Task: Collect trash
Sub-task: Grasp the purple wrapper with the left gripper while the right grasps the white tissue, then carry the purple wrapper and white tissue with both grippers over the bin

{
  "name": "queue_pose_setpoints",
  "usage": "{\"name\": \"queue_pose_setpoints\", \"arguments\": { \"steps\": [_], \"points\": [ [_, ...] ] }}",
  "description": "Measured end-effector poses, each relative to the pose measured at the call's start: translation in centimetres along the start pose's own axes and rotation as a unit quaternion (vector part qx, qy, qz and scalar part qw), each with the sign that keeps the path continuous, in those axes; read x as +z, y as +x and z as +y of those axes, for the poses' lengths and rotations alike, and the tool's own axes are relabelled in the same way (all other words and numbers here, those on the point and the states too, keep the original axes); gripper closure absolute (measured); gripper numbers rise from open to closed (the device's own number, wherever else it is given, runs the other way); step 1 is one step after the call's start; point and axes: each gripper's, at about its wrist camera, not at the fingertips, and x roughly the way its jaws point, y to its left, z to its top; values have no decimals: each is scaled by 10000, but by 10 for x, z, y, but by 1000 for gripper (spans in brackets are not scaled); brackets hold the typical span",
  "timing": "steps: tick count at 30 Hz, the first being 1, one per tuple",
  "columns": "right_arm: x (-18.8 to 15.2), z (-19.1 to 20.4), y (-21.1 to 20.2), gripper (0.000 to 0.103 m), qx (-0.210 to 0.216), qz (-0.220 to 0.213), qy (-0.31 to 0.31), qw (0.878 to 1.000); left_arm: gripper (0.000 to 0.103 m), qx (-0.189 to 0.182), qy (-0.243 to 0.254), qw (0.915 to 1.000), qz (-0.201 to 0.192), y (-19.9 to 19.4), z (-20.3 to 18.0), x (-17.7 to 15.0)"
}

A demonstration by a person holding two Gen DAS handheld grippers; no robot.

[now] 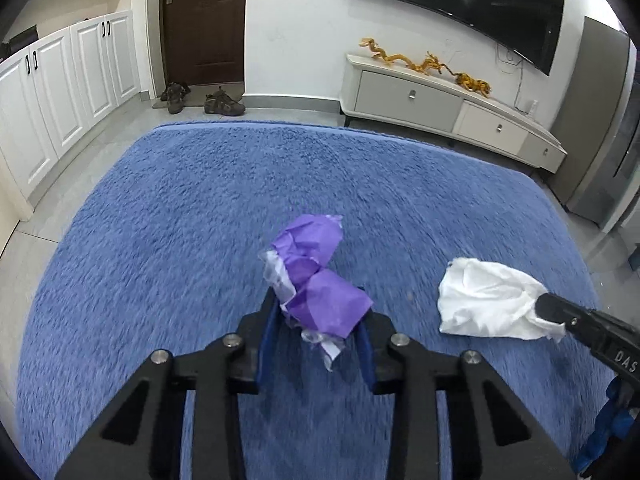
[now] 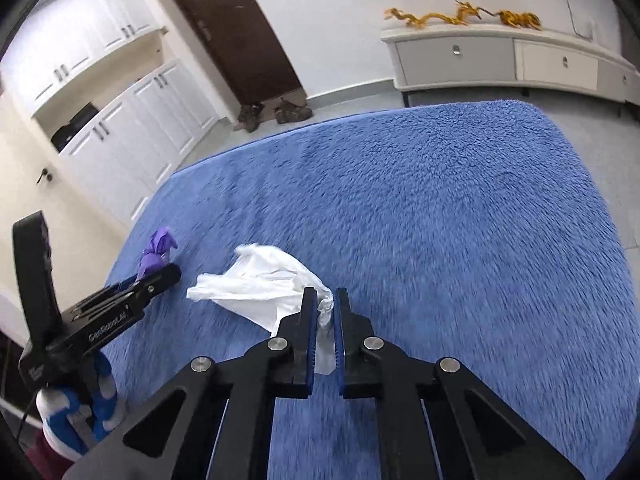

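Purple paper wad [image 1: 316, 280] clamped in left gripper [image 1: 318, 320], marked "GenRobot.AI"; white tissue [image 2: 264, 284] pinched in right gripper [image 2: 325, 300], on blue rug [image 2: 440, 220].

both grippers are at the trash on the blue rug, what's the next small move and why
Probably lift both together: the left gripper is clamped on the purple wrapper and the right gripper pinches the white tissue, both low over the rug.

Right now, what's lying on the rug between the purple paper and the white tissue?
Nothing: only bare blue rug separates the purple paper from the white tissue. The left wrist view shows that gap most clearly.
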Motion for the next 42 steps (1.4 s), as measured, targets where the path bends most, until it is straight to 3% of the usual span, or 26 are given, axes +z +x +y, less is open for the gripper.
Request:
{"name": "queue_pose_setpoints", "arguments": {
  "steps": [10, 20, 26, 42],
  "points": [
    [-61, 2, -93, 96, 443, -371, -150, 9982, 71, -760, 154, 9969, -110, -70, -4, -55],
    [-119, -17, -178, 96, 527, -783, 13, 9955, 71, -1136, 421, 9924, -219, -123, -36, -87],
    [-149, -37, -216, 96, 294, -960, 120, 9949, 71, -1157, 962, 9881, -317, -146, -81, -105],
    [-205, -127, -280, 96, -282, -1335, 846, 9870, 71, -1557, 2205, 9626, -225, -169, -209, -144]
  ]
}}
